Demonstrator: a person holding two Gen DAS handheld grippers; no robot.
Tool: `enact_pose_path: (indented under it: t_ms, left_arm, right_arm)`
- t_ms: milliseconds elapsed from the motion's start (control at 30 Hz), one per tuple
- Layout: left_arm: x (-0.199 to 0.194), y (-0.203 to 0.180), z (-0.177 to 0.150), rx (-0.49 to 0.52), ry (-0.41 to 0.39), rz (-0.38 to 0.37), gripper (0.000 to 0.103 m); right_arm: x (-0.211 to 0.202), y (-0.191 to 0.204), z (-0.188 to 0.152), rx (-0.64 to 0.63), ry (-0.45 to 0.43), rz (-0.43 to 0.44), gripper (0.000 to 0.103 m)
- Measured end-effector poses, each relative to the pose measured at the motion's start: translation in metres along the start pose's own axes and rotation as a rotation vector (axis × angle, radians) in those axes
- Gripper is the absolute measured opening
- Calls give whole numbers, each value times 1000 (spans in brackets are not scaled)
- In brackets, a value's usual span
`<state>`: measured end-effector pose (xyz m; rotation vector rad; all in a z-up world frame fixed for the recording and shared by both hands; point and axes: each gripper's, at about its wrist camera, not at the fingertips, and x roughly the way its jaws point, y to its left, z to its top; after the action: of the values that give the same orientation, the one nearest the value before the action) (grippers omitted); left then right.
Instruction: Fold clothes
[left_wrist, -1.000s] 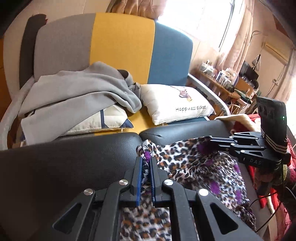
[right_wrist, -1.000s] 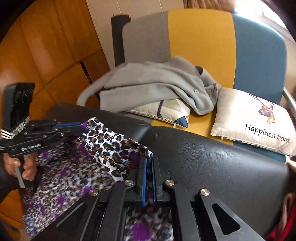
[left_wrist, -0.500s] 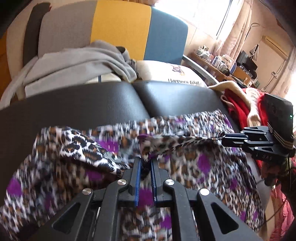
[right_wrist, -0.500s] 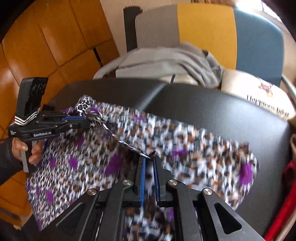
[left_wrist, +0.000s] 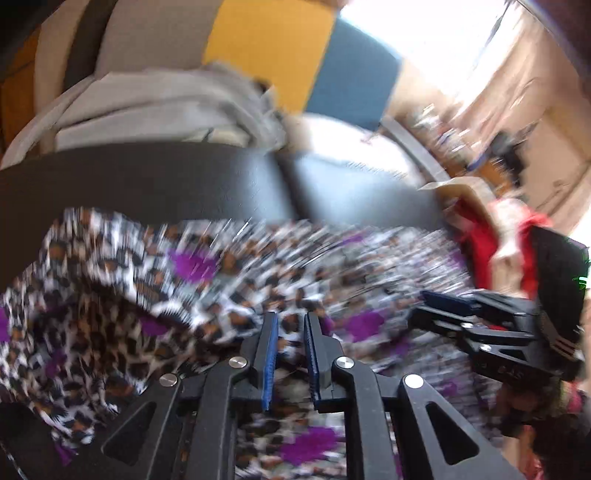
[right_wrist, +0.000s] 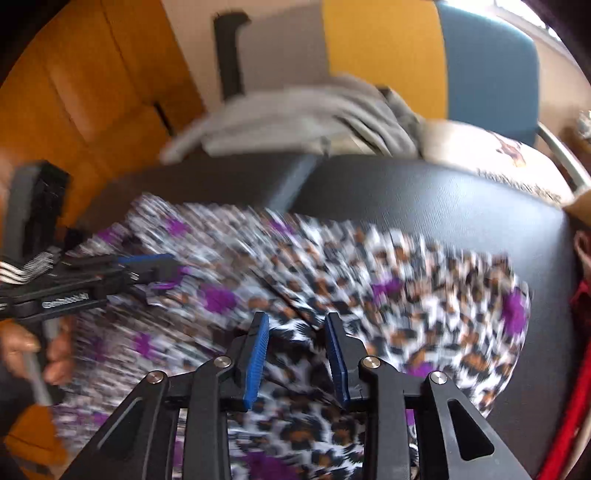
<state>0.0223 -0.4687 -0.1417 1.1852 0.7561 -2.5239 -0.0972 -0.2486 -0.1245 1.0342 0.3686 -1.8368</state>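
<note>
A leopard-print garment with purple blotches (left_wrist: 229, 273) (right_wrist: 369, 288) lies spread over the black leather seat (left_wrist: 166, 181) (right_wrist: 443, 199). Both views are motion-blurred. My left gripper (left_wrist: 291, 321) hovers just above the cloth with its blue-padded fingers apart and nothing between them. My right gripper (right_wrist: 296, 319) also stands open over the cloth, wider than the left, holding nothing. In the left wrist view the right gripper (left_wrist: 424, 301) is at the right edge of the garment. In the right wrist view the left gripper (right_wrist: 162, 266) is at the garment's left side, held by a hand (right_wrist: 55, 354).
Behind the seat stands a grey, yellow and blue chair (right_wrist: 384, 40) carrying a grey garment (left_wrist: 166, 103) (right_wrist: 295, 122) and a printed cushion (right_wrist: 498, 151). Red clothing (left_wrist: 480, 243) lies at the right. Orange wooden panels (right_wrist: 74, 92) are on the left.
Both grippers have opened and let go of the leopard-print garment, which now lies flat on the seat. Both have pulled back slightly.
</note>
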Motion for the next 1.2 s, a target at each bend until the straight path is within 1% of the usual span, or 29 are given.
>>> enact_pose_path:
  t_ms: [33,67,133,167,267,300,367,433,567,600,667,700,733,800,867,933,1000,1033,1067,1133,1200]
  left_arm:
    - [-1,5,-1,-37,-19,-25,12]
    - [-2,11,-1,-80,-29,-47,12]
    - [-8,17,0,-156,-27,-63,10]
    - [-15,17,-1,-181,-41,-60,10]
    - [-55,13,-19,-201,-111,-42,13]
    - [-68,13,-28,-205,-123,-33,16]
    - [-99,20,-52,-220,-144,-1,16]
    - [-132,35,-84,-253,-158,44,18]
    - [-190,73,-149,-353,-169,169,19]
    - [-201,82,-164,-374,-168,198,19]
    - [-222,93,-188,-390,-173,264,19]
    - [-229,97,-197,-388,-174,295,19]
    - [-234,99,-204,-388,-175,310,19]
    - [-239,101,-214,-376,-178,319,20]
    - [-234,96,-217,-334,-170,325,20]
    - [-226,88,-214,-274,-154,321,20]
    - [-217,81,-211,-211,-136,319,22]
    - [-213,80,-210,-181,-125,330,25]
    - [-209,79,-209,-150,-114,341,25]
    - [-201,77,-207,-90,-91,363,26]
    - [-193,75,-205,-29,-69,384,26]
  right_arm:
    - [-1,-2,-7,-2,-51,1,33]
    - [-1,-5,-10,2,-73,5,33]
    - [-2,-5,-10,0,-79,-3,33]
    - [-1,-3,-10,-9,-80,-12,34]
    - [-1,3,-10,-43,-80,-41,38]
    - [-1,5,-11,-51,-80,-45,40]
    - [0,7,-11,-63,-80,-54,42]
    - [0,10,-10,-70,-80,-60,44]
    - [1,16,-11,-88,-76,-83,47]
    - [1,17,-10,-93,-72,-83,50]
    - [0,19,-8,-100,-57,-106,52]
    - [-1,22,-6,-104,-46,-131,56]
    - [-5,26,-3,-99,-33,-163,58]
    - [-22,38,2,-85,-82,-165,58]
    - [-46,60,4,-92,-147,-115,63]
    - [-62,83,0,-117,-169,-50,75]
    - [-74,109,-11,-161,-172,12,76]
    - [-77,123,-20,-183,-161,44,76]
    - [-78,132,-30,-201,-148,61,76]
    - [-73,146,-50,-228,-109,69,76]
    - [-65,149,-66,-223,-69,74,76]
